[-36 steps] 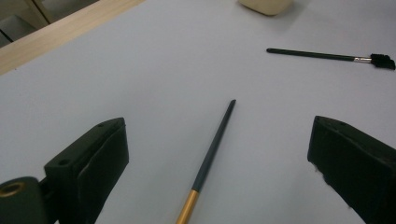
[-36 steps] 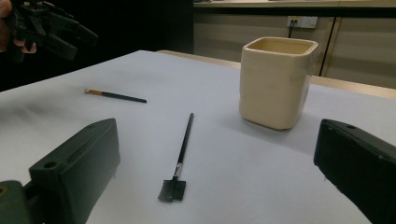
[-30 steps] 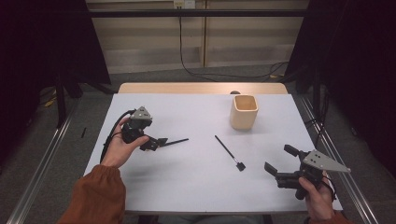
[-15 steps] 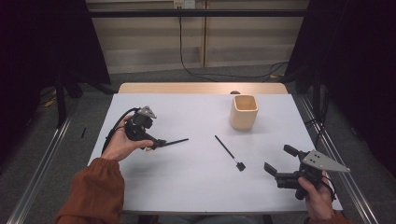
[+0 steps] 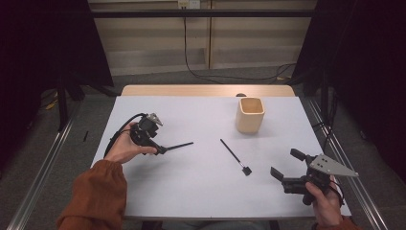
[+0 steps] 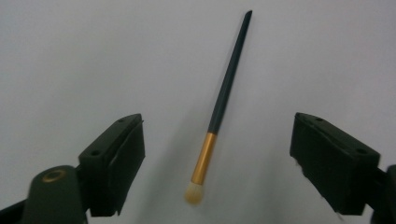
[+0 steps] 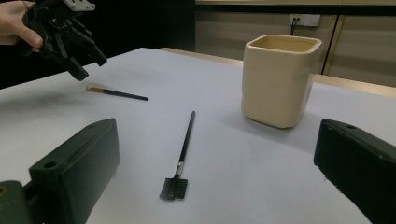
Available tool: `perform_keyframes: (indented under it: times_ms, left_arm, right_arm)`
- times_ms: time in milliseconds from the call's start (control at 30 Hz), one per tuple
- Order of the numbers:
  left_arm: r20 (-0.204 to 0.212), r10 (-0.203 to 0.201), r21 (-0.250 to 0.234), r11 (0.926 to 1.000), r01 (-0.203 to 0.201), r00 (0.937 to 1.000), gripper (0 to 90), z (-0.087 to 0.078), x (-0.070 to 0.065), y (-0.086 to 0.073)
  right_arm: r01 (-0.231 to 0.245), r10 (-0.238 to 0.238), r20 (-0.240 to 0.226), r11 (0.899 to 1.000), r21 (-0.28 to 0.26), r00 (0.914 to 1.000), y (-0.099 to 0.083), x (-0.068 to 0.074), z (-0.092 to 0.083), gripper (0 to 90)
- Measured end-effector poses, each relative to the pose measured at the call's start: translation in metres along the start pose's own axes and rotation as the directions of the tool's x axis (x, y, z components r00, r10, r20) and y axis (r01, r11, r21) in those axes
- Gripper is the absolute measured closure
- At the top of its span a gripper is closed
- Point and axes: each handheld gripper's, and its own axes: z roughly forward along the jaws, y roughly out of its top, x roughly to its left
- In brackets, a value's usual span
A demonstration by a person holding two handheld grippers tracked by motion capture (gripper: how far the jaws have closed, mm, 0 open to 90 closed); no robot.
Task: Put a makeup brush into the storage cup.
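Hovering low at mid-left of the high view, the left tool (image 5: pixel 160 149) sits over the gold-banded brush (image 5: pixel 178 145), whose dark handle pokes out to the right on the white surface (image 5: pixel 201 191). Lower right, the right tool (image 5: pixel 282 165) is parked, jaws spread wide, prob. waiting its turn. The beige cup (image 5: pixel 250 115) stands upper right, likely where the brushes go; the comb-tipped wand (image 5: pixel 234 156) lies center, apart from both tools.

Left tool view: brush at center, bristles toward the bottom of frame, handle running up. Jaws straddle it w/ clear gaps either side and have just been closing in; no contact yet, so lined up for a pinch near the gold ferrule.

Right tool view: own jaws wide at the bottom corners, nothing between. Wand bottom center, cup upper right, left tool upper left above the brush.
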Motion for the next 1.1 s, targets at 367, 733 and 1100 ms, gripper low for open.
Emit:
perform_keyframes:
  times_ms: [367, 733, 1100]
  left_arm:
    - [0.042, 0.049, 0.102, 0.9934, -0.053, 0.9979, 40.1, 0.013, 0.004, 0.004]
    - [0.049, 0.087, 0.202, 0.9749, -0.095, 0.9950, 52.7, 0.027, 0.005, 0.008]
    - [0.058, 0.086, 0.224, 0.9698, -0.097, 0.9946, 62.6, 0.032, 0.007, 0.008]
  right_arm:
    - [0.004, -0.004, -0.004, 1.000, 0.003, 1.0000, 0.000, 0.000, 0.000, 0.0]
    - [0.005, -0.005, -0.005, 1.000, 0.008, 1.0000, 0.000, 0.001, 0.001, 0.0]
    - [0.013, -0.013, -0.011, 1.000, 0.017, 0.9999, -0.001, 0.002, 0.002, 0.0]
